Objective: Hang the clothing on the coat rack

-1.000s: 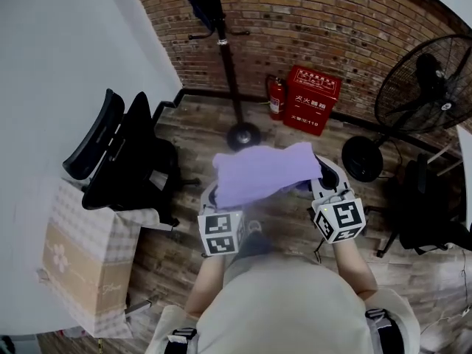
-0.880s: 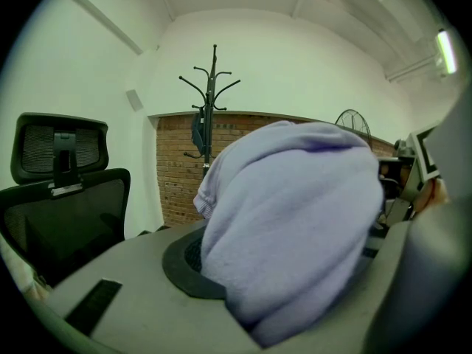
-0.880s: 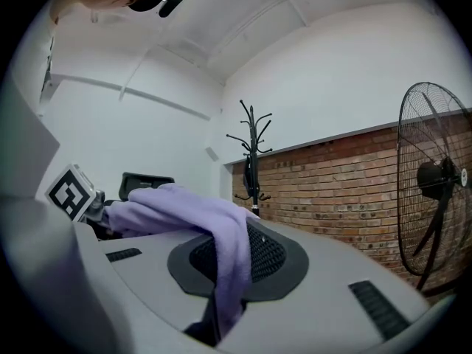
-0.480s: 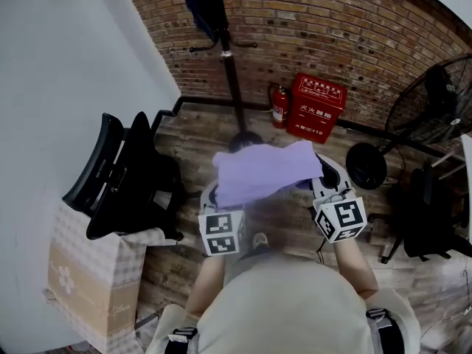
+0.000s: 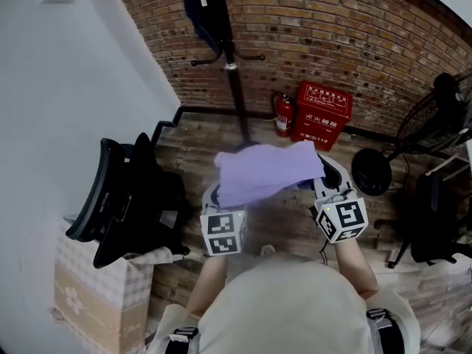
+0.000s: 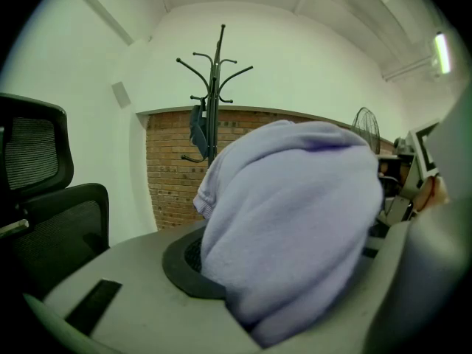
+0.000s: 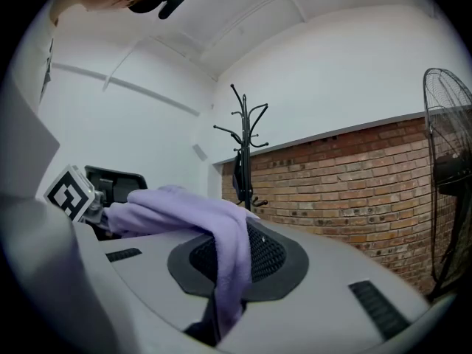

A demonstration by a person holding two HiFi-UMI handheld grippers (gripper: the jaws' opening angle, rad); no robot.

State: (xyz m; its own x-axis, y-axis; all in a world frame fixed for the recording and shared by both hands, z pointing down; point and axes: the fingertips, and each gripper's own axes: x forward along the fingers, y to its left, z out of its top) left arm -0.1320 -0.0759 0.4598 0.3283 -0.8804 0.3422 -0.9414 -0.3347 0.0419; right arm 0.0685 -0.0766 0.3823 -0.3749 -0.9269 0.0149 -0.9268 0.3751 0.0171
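Arms stretched forward mid-frame, left gripper [image 5: 214, 198] and right gripper [image 5: 329, 177] both pinch the purple garment [image 5: 262, 172]; the coat rack [image 5: 234, 87] base, visible earlier, is now hidden behind it.

Crumpled lilac garment [image 5: 265, 172] aloft, apart from upright black coat rack [image 5: 235, 87] by brick wall [image 5: 354, 28]

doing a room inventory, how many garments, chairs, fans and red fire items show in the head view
garments: 2, lavender garment, dark garment on the coat rack
black chairs: 2, left chair, right chair
floor fan: 1
red fire items: 2, fire extinguisher, red fire box
total: 7
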